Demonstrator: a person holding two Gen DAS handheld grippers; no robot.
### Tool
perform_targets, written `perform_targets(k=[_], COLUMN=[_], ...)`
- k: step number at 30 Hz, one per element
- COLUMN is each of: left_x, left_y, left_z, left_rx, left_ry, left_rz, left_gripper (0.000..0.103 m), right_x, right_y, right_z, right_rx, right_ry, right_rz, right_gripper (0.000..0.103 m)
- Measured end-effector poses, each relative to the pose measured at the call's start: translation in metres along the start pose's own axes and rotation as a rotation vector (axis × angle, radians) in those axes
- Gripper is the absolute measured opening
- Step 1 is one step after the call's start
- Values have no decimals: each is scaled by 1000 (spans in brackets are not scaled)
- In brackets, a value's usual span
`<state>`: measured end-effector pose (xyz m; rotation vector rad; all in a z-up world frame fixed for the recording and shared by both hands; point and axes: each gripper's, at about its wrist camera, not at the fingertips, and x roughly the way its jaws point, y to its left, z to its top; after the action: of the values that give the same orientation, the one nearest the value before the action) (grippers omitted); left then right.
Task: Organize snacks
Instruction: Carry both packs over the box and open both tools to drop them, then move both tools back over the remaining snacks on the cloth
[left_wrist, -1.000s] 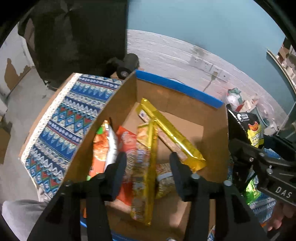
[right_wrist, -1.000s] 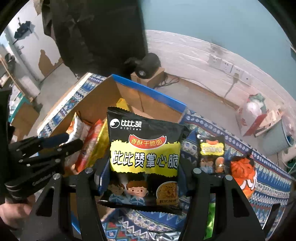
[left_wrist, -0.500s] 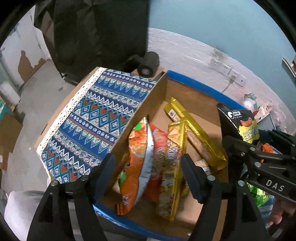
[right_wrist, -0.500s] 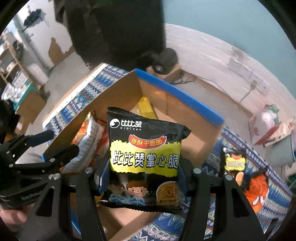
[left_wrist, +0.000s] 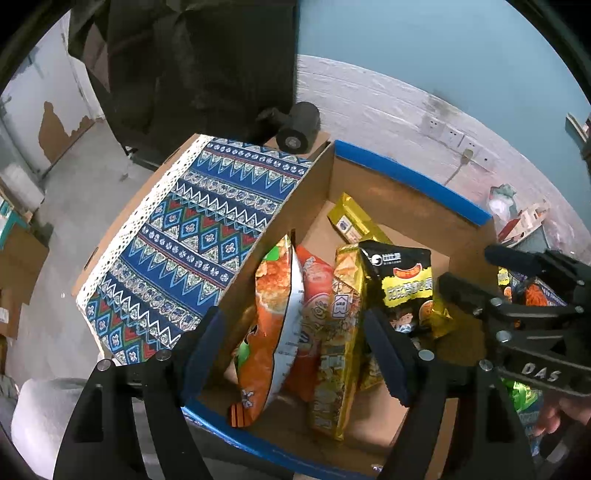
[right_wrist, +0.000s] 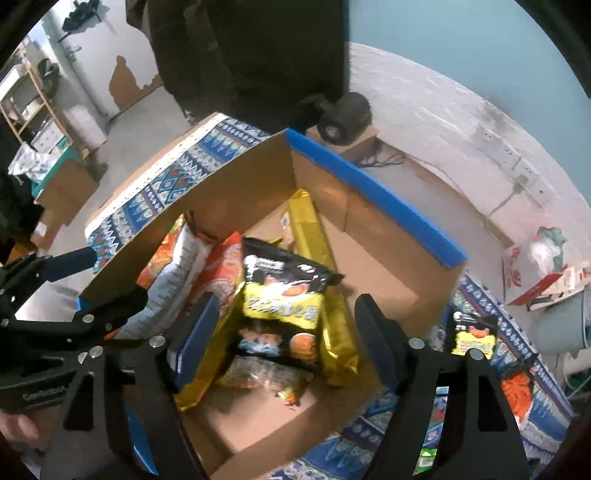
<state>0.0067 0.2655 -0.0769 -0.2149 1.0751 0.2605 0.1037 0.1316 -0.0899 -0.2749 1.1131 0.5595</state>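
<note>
**Inspector:** Cardboard box (right_wrist: 373, 192) on the patterned cloth (left_wrist: 192, 236): what has changed?

**Assistant:** The black-and-yellow noodle packet (right_wrist: 284, 299), half a second ago clamped in the right gripper (right_wrist: 280, 332), now sits inside the box, leaning on the gold packs (right_wrist: 332, 295) beside the orange bags (left_wrist: 273, 314). The right jaws have just been opening; they stand wide, their pads clear of the packet.

**Inspector:** Left gripper (left_wrist: 291, 350)?

**Assistant:** Its jaws have also just been opening; it is spread wide around the upright bags, holding nothing.

**Inspector:** Consequence?

**Assistant:** This packet looks delivered. More snacks, including a small black-and-yellow pack (right_wrist: 474, 338), lie outside the box on the cloth, so the sorting appears unfinished.
</note>
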Motion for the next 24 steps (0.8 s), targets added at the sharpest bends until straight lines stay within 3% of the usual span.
perform_targets(k=[11,24], left_x=[-8,-19], left_y=[-36,-94], left_z=[-2,-6], left_rx=[72,162], left_ry=[-2,-5], left_rz=[-32,-105], left_gripper=[79,80], right_x=[-45,-76], right_y=[-32,-75], right_z=[-17,-60], right_rx=[19,62], right_ry=[-72,-66], right_rz=[-101,-173], right_gripper=[80,80])
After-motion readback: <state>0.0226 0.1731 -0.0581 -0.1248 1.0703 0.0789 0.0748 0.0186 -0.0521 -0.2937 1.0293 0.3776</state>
